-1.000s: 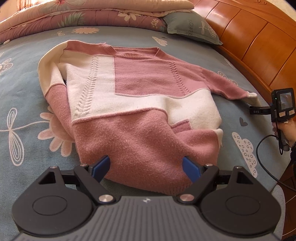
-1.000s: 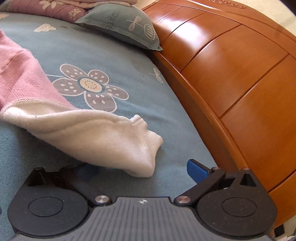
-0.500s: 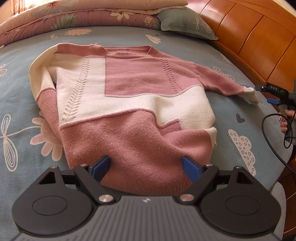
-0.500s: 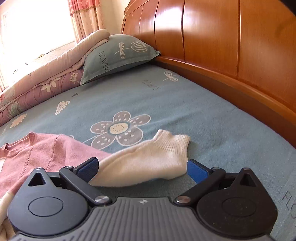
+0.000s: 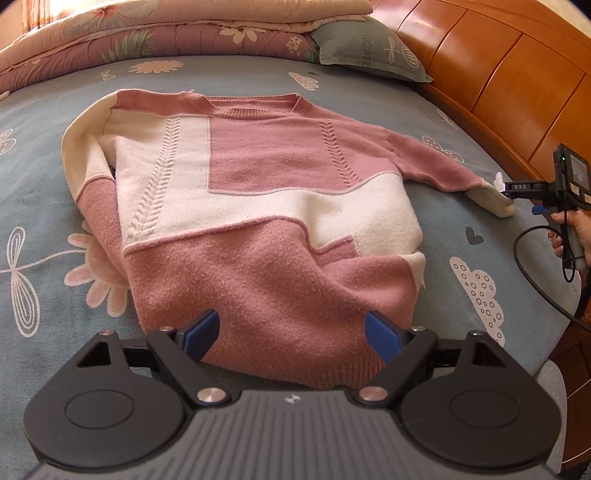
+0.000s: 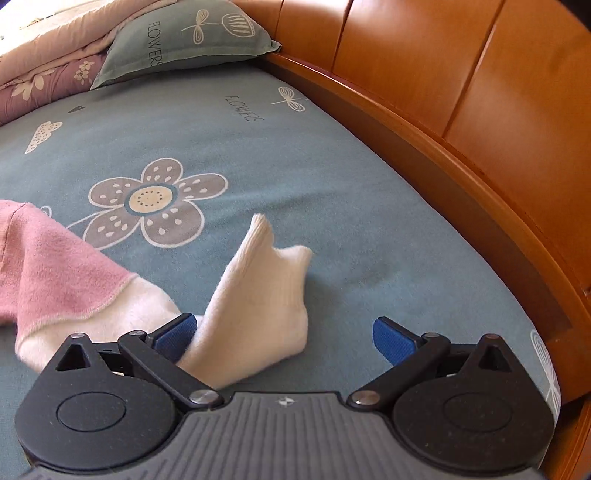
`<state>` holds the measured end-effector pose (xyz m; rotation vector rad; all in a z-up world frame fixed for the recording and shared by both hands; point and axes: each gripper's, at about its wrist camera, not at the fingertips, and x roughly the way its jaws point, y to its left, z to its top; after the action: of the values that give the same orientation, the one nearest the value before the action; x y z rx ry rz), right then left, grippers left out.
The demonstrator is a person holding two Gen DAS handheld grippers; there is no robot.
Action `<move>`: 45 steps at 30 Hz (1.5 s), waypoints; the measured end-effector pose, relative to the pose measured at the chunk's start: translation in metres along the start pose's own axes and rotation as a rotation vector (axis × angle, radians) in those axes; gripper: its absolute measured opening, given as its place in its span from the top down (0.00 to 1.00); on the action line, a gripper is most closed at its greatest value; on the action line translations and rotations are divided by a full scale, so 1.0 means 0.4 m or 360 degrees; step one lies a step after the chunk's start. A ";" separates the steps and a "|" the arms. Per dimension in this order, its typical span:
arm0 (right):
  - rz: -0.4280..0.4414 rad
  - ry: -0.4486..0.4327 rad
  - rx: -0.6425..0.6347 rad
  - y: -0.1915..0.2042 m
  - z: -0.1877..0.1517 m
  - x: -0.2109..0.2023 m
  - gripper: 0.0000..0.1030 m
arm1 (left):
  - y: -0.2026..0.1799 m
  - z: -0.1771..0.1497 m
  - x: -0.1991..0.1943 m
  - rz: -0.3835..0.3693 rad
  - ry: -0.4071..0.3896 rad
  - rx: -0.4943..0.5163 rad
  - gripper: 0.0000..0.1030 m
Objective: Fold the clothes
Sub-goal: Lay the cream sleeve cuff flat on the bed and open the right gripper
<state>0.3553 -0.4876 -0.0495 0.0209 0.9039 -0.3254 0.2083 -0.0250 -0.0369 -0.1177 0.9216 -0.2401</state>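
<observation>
A pink and cream knit sweater [image 5: 258, 206] lies face up on the blue bedsheet [image 5: 44, 206], its left sleeve tucked along its side. My left gripper [image 5: 291, 332] is open, its jaws wide over the sweater's hem. The right sleeve stretches toward the headboard; its cream cuff [image 6: 258, 302] lies between the open jaws of my right gripper [image 6: 284, 334], bunched against the left pad. My right gripper also shows in the left wrist view [image 5: 517, 188] at the cuff [image 5: 496, 197].
A wooden headboard [image 6: 461, 122] curves along the right side of the bed. A grey-green pillow [image 5: 369, 48] and folded floral quilts [image 5: 166, 33] lie at the far end. A black cable [image 5: 532, 273] hangs from the right gripper.
My right gripper has moved in over the cuff, which now stands up between its jaws. The left gripper's view has shifted a little over the hem.
</observation>
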 end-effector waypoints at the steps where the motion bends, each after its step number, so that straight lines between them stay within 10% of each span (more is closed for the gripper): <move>1: 0.0017 0.0012 0.0018 -0.019 -0.030 -0.018 0.00 | -0.003 0.000 0.002 -0.0009 0.0000 0.0002 0.16; 7: 0.0130 0.0024 0.0230 -0.107 -0.151 -0.084 0.00 | -0.033 -0.004 0.005 -0.0043 0.0003 0.0045 0.16; 19: 0.1108 -0.0018 0.1191 -0.220 -0.326 -0.098 0.00 | -0.037 -0.006 0.009 -0.0015 0.0026 0.0044 0.16; 32: 0.0884 -0.0316 0.1282 -0.144 -0.297 -0.046 0.00 | -0.056 -0.008 0.027 -0.0033 0.0048 0.0061 0.16; 45: 0.1060 -0.0314 0.1328 -0.198 -0.204 0.066 0.00 | -0.042 -0.011 0.040 -0.0025 0.0064 0.0028 0.16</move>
<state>0.2853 -0.5574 -0.1112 1.0202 0.4717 -0.0561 0.2114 -0.0454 -0.0486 -0.1045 0.9588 -0.2658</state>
